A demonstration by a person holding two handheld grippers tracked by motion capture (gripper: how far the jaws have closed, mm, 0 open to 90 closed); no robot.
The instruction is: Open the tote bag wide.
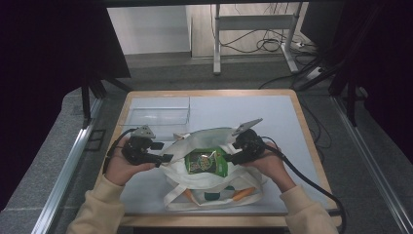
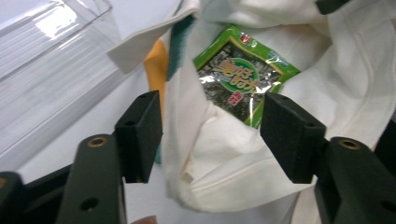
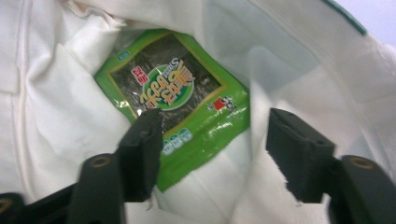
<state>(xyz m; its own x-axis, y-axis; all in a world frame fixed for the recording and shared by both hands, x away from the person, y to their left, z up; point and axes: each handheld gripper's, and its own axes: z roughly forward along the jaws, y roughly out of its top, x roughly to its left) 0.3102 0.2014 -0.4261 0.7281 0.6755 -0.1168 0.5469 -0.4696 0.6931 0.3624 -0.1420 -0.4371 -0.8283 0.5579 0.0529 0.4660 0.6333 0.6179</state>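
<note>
Black jaws of your left tongs (image 2: 212, 135) stand apart, with the near rim of the white cloth bag (image 2: 224, 177) lying between them but not clamped. Your right tongs (image 3: 210, 154) are also apart; one jaw rests over the lower edge of the green seaweed packet (image 3: 177, 93), the other over the bag cloth beside it, and neither pinches anything.

From above, the left tongs (image 1: 165, 158) sit at the left side of the bag mouth and the right tongs (image 1: 233, 157) at the right side, so the packet (image 1: 207, 162) lies between them, inside the open bag (image 1: 214, 187), in the front middle of the counter (image 1: 253, 112). An empty clear plastic bin (image 1: 156, 116) stands behind the bag, at the rear left.

I think the main risk is in the closing. If you shut the right tongs now, you may catch cloth together with the slippery foil edge, and the bag would then lift with the packet. If the left tongs do not hold the rim, the mouth may fold over the packet.

The packet lies flat, with the printed face up. Its long axis runs about left to right across the counter, one short end toward each tongs.
</note>
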